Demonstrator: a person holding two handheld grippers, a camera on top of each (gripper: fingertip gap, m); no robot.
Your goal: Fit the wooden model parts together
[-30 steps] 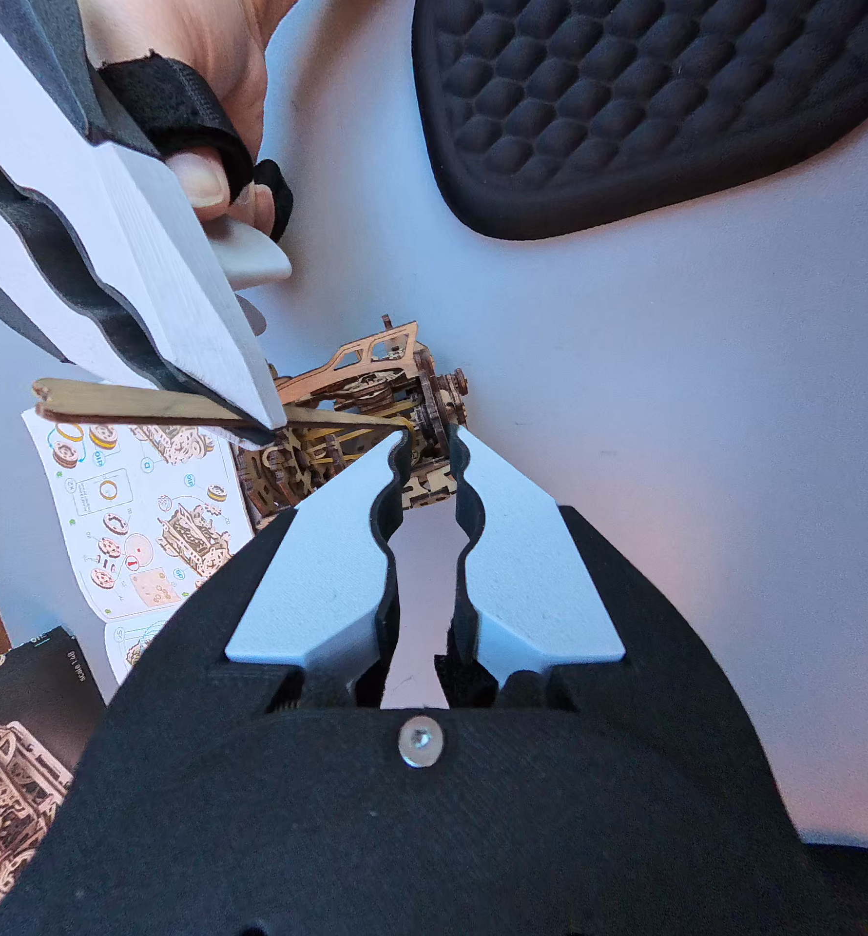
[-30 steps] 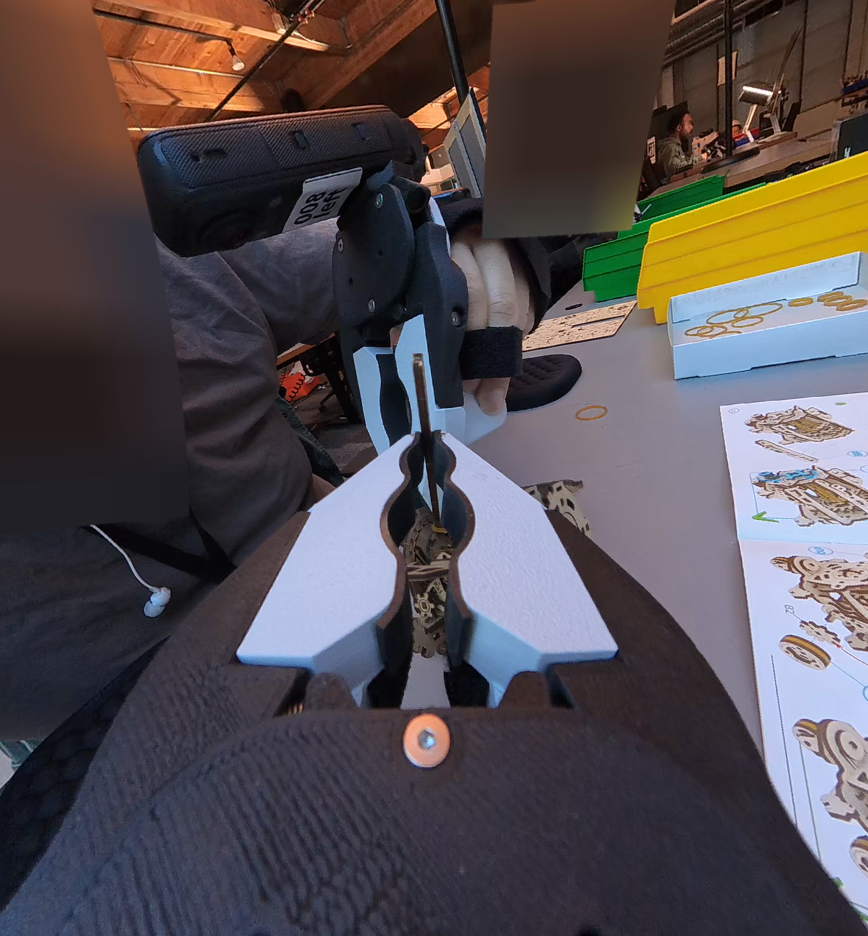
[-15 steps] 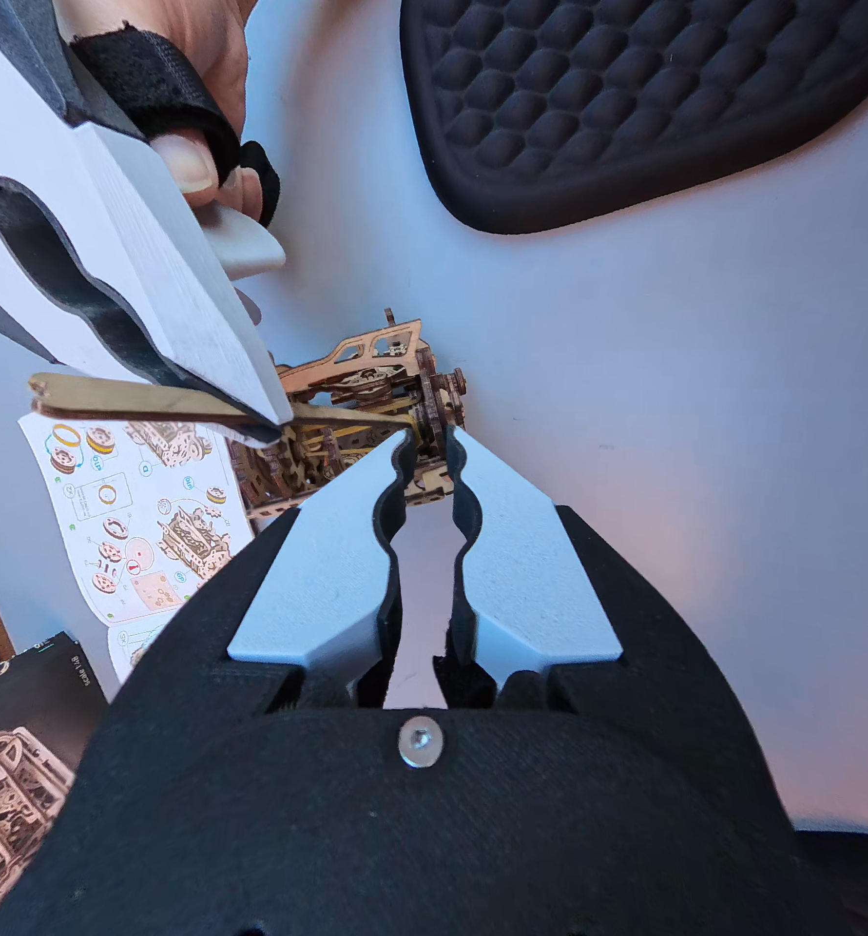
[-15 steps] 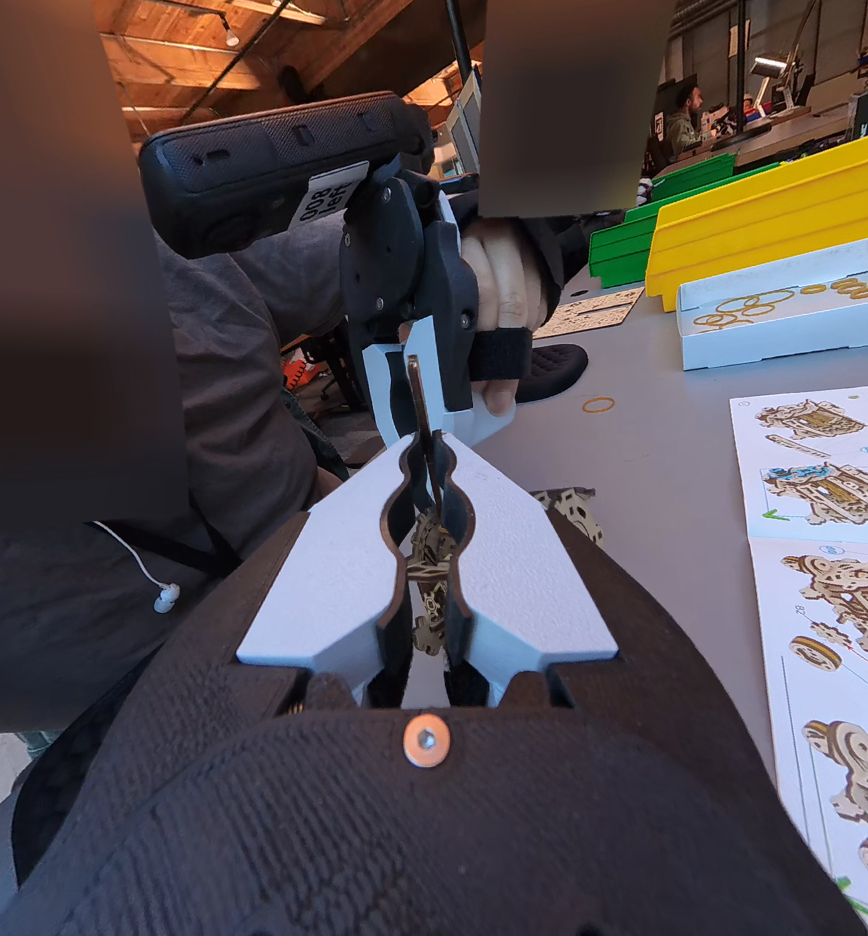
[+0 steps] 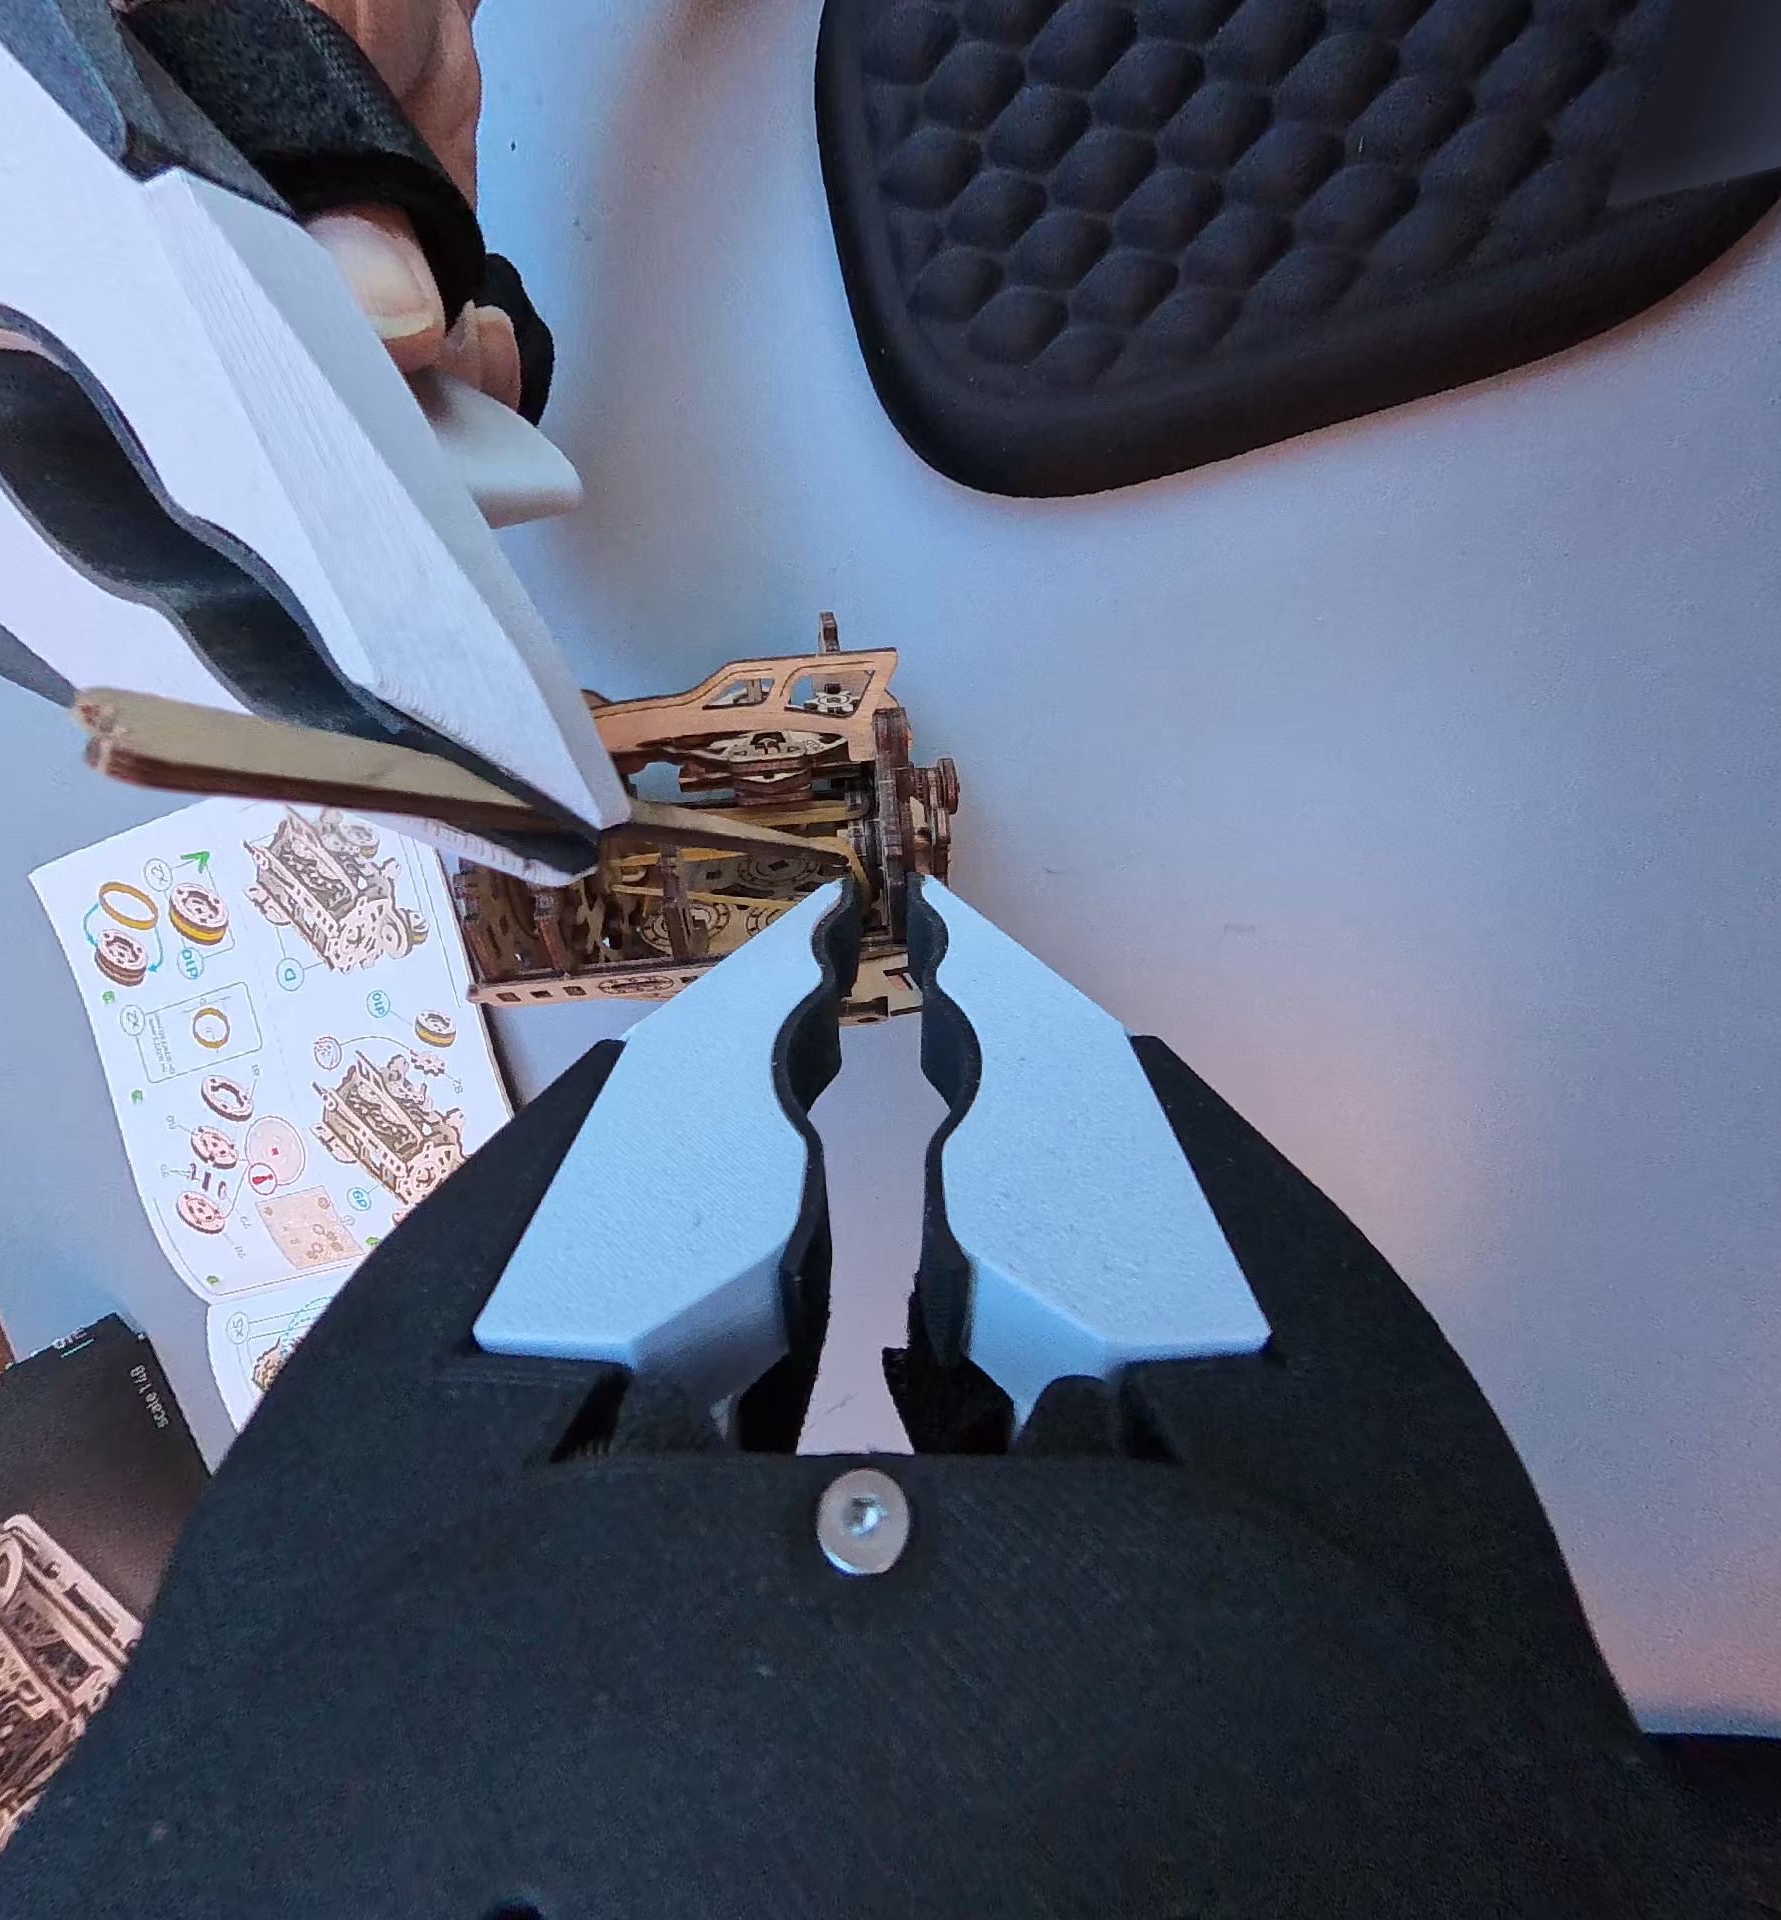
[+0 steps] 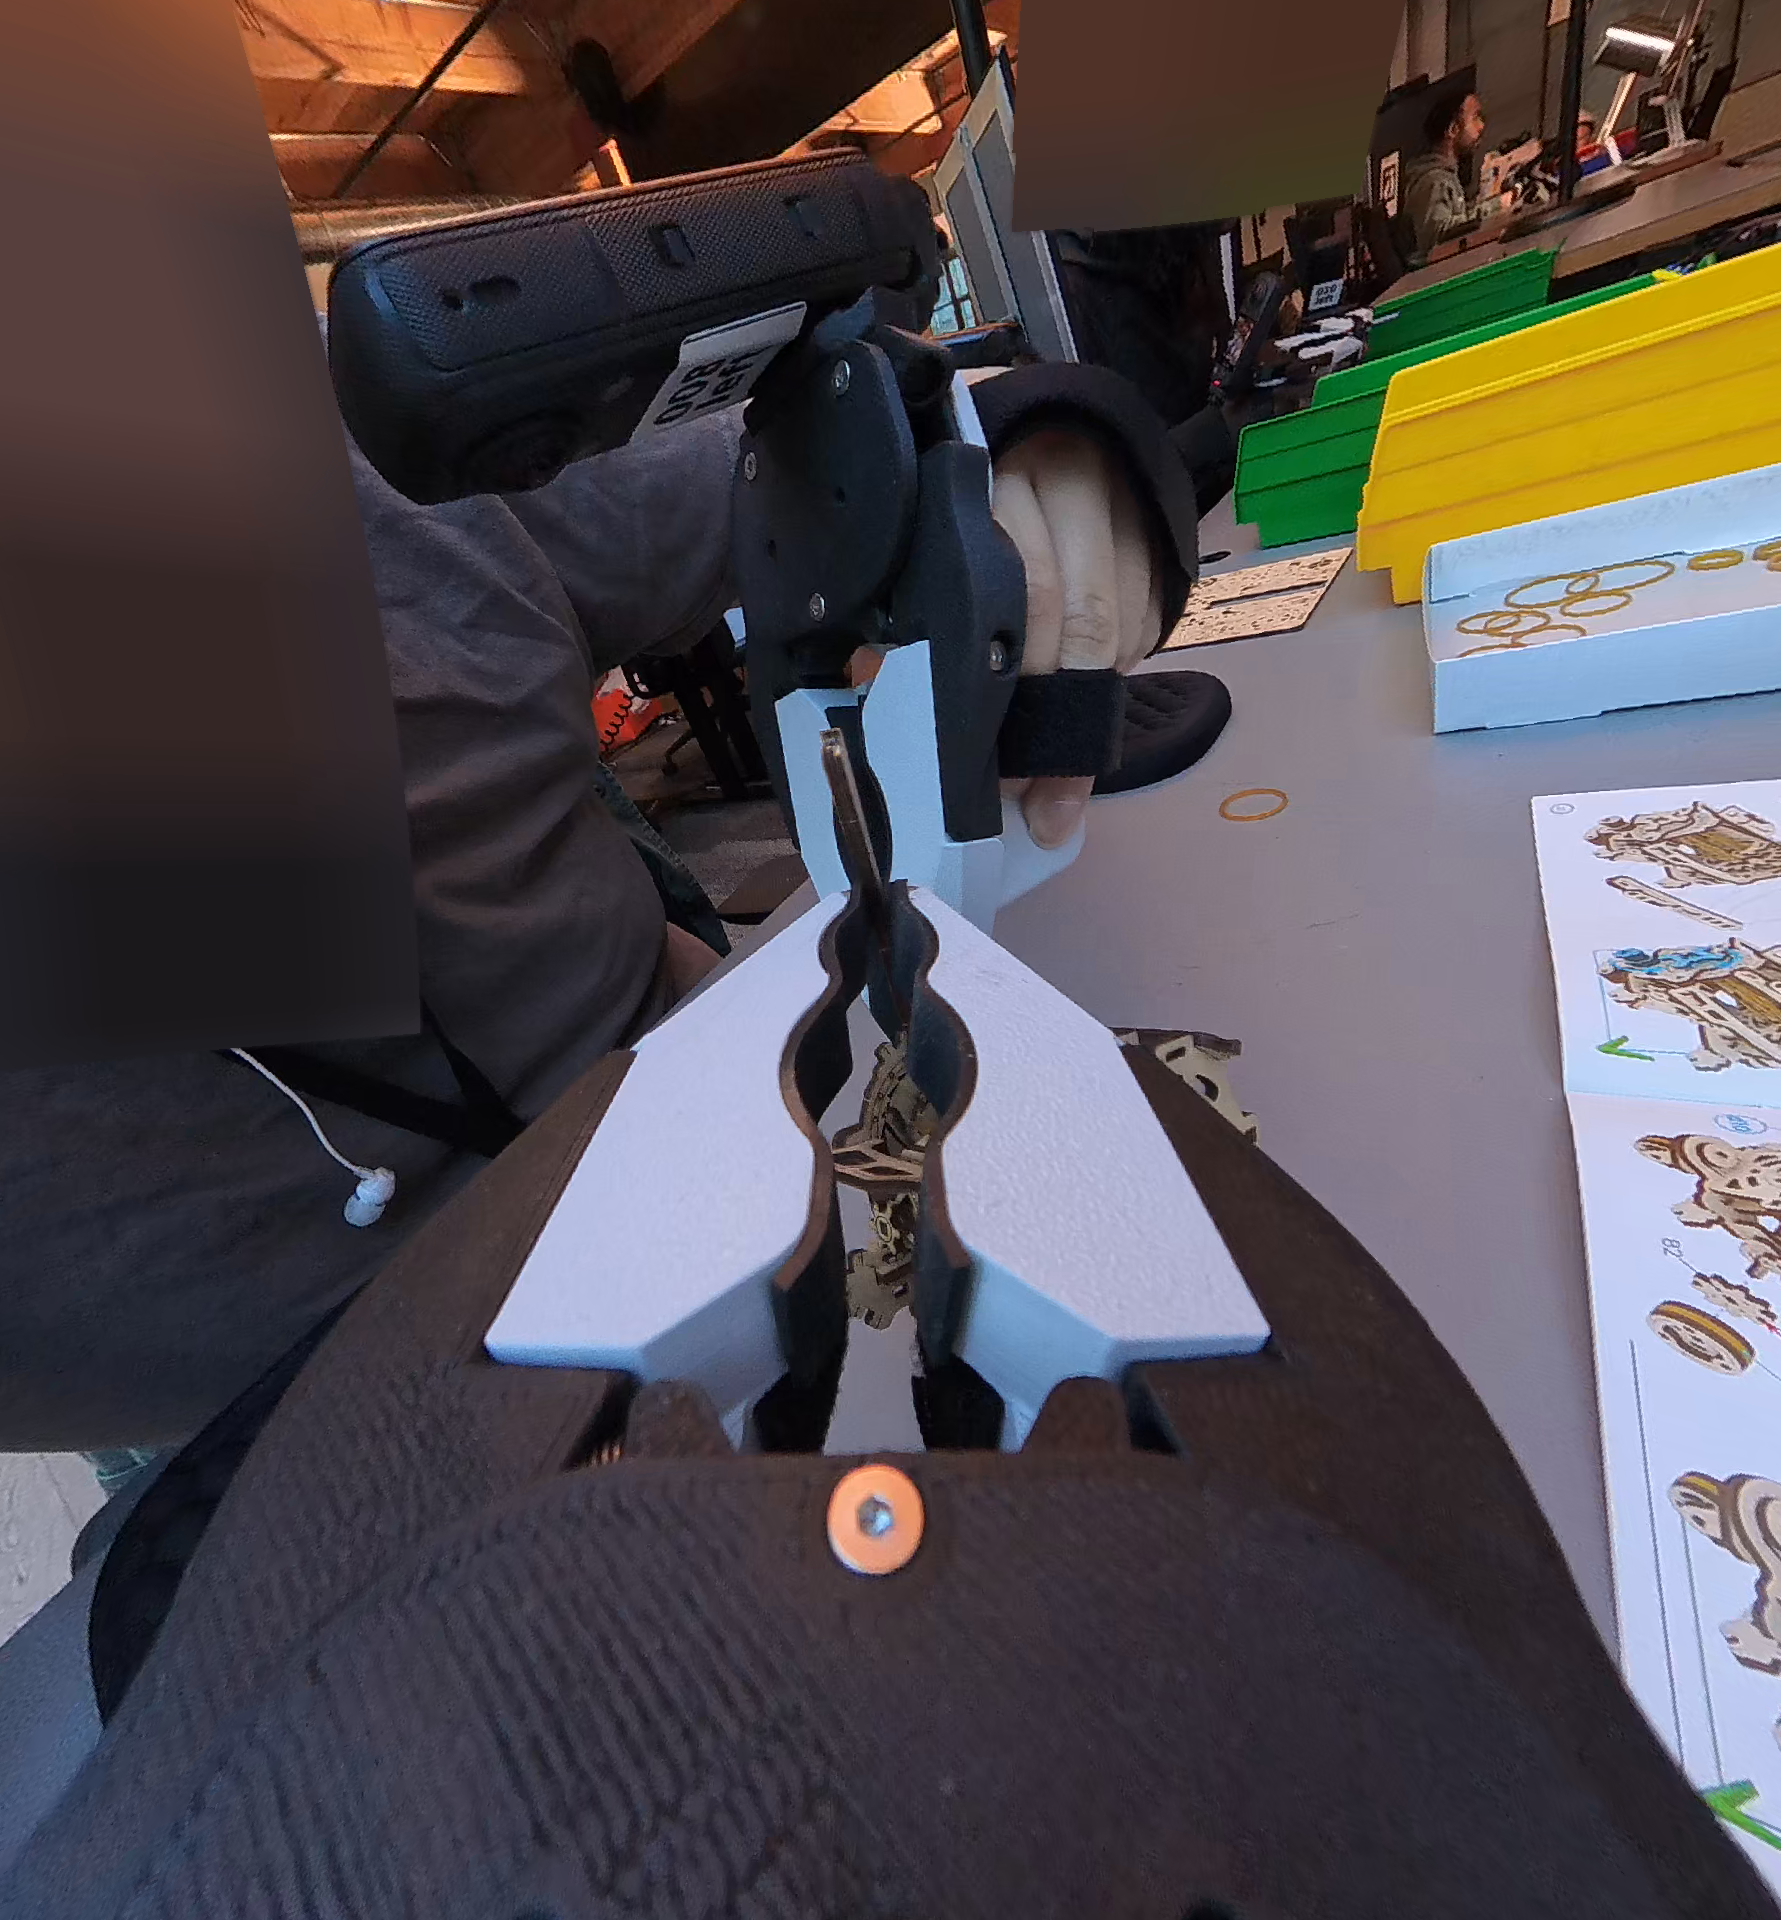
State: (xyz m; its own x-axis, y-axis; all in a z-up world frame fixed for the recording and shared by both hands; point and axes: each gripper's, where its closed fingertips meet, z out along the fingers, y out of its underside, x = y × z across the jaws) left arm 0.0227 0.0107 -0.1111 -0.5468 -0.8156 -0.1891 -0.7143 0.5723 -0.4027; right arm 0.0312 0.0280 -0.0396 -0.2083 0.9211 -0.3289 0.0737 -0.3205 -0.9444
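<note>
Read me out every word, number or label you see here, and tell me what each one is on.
I don't quote writing; here is what bears it.
White sticker on the black handle: short printed text.
Instruction sheet beside the wooden model: small step codes.
Black box: small print along its edge.
Further instruction pages: small numbers.

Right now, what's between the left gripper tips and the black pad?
Left wrist view: the wooden model, pinched at its end by the left gripper, then bare grey table up to the black pad.
</note>
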